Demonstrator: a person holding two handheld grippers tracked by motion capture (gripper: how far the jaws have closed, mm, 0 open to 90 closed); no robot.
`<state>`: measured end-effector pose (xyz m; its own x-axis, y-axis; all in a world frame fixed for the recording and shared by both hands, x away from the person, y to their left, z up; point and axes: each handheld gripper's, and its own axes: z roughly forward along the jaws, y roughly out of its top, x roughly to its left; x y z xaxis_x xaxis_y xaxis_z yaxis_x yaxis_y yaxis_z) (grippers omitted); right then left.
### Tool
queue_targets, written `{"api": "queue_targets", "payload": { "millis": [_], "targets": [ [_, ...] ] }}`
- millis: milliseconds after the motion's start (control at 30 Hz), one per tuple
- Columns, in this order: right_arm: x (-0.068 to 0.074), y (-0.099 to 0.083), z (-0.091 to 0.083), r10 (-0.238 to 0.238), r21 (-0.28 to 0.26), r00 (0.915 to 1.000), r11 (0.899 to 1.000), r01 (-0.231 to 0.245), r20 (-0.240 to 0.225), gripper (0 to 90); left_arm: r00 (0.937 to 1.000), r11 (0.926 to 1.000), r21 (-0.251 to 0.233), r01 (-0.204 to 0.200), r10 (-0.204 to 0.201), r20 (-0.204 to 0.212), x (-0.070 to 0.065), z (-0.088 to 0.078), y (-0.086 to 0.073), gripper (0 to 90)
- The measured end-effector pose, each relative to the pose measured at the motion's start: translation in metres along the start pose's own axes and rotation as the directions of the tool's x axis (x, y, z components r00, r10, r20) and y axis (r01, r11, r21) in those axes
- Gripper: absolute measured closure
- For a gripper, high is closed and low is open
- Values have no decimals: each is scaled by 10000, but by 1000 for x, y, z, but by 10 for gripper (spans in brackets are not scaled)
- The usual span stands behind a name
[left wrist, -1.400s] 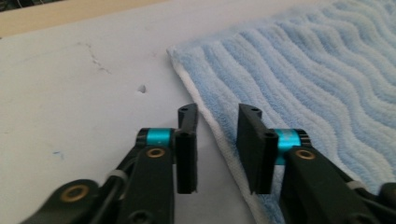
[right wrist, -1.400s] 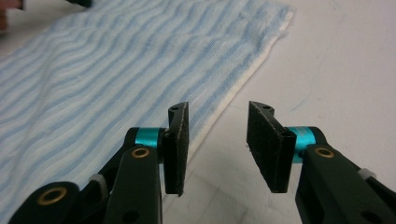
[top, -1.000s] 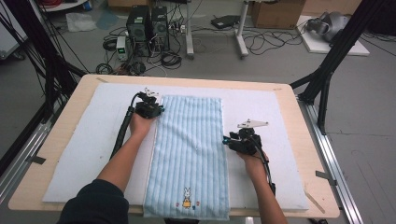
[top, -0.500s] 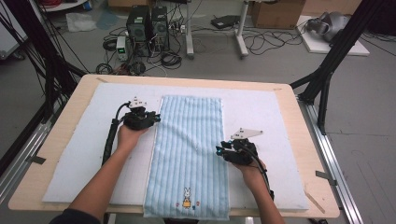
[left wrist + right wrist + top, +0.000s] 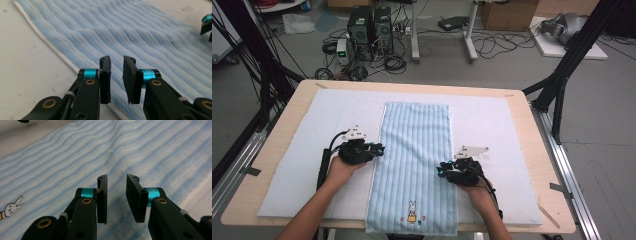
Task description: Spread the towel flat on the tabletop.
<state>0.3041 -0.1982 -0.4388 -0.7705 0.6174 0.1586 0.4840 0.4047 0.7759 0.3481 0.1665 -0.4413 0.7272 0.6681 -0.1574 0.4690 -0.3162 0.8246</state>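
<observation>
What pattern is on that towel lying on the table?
The towel has pale blue and white lengthwise stripes, with a small rabbit embroidered near one end; the high view shows it best.

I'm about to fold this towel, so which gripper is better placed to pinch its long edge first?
Probably left: the left gripper sits right at the towel border, a narrow gap between its jaws. The right gripper hovers over striped cloth, inside its edge.

Right gripper (image 5: 116,195) at lower centre — black jaws narrowly apart after closing further, nothing clamped | blue-and-white striped towel (image 5: 140,150) spread beneath, across the frame | rabbit motif (image 5: 11,208) at left edge — partly cut off
</observation>
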Motion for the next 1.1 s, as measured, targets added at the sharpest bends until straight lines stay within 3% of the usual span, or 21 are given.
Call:
{"api": "queue_targets", "payload": {
  "millis": [100, 200, 267, 467, 567, 667, 767, 800, 900, 1000, 1100],
  "targets": [
    [5, 0, 6, -257, 293, 9996, 9992, 260, -90, 703, 9989, 9972, 736, -100, 133, -450, -5, 4, -9, 759],
    [9, -1, 13, -486, 709, 9988, 9963, 488, -38, 698, 9977, 9982, 579, -132, 170, -662, -7, 0, -12, 771],
    [11, -1, 14, -520, 713, 9986, 9961, 524, -71, 698, 9971, 9985, 522, -169, 207, -737, -9, -3, -15, 802],
    [17, -4, 10, -860, 940, 9942, 9913, 919, -649, 683, 9950, 9959, 648, -635, 681, -728, -15, -11, -22, 891],
    [17, -4, 9, -809, 915, 9931, 9919, 886, -852, 592, 9954, 9956, 627, -694, 733, -623, -16, -16, -25, 892],
    [9, -2, -1, -262, 27, 9981, 9996, 264, -566, 572, 9964, 9976, 466, -521, 550, -639, -16, -21, -27, 891],
    [-2, -2, -13, 325, -615, 9988, 9977, -302, 365, 572, 9963, 9996, -32, -268, 265, -821, -13, -24, -27, 799],
    [-5, -4, -14, 488, -633, 9970, 9970, -449, 608, 573, 9960, 9996, -207, -195, 177, -873, -11, -25, -26, 751],
    [-10, -6, -16, 607, -514, 9895, 9972, -544, 1310, 604, 9987, 9986, -520, -96, 69, -512, -11, -23, -23, 746],
    [-10, -6, -10, 165, -170, 9800, 9998, -134, 1984, 676, 9991, 9988, -347, -337, 327, -282, -14, -15, -21, 750],
    [-10, -5, -1, -173, 395, 9736, 9992, 85, 2277, 740, 9964, 9978, 256, -610, 624, -575, -19, -8, -19, 770]
  ]
}}
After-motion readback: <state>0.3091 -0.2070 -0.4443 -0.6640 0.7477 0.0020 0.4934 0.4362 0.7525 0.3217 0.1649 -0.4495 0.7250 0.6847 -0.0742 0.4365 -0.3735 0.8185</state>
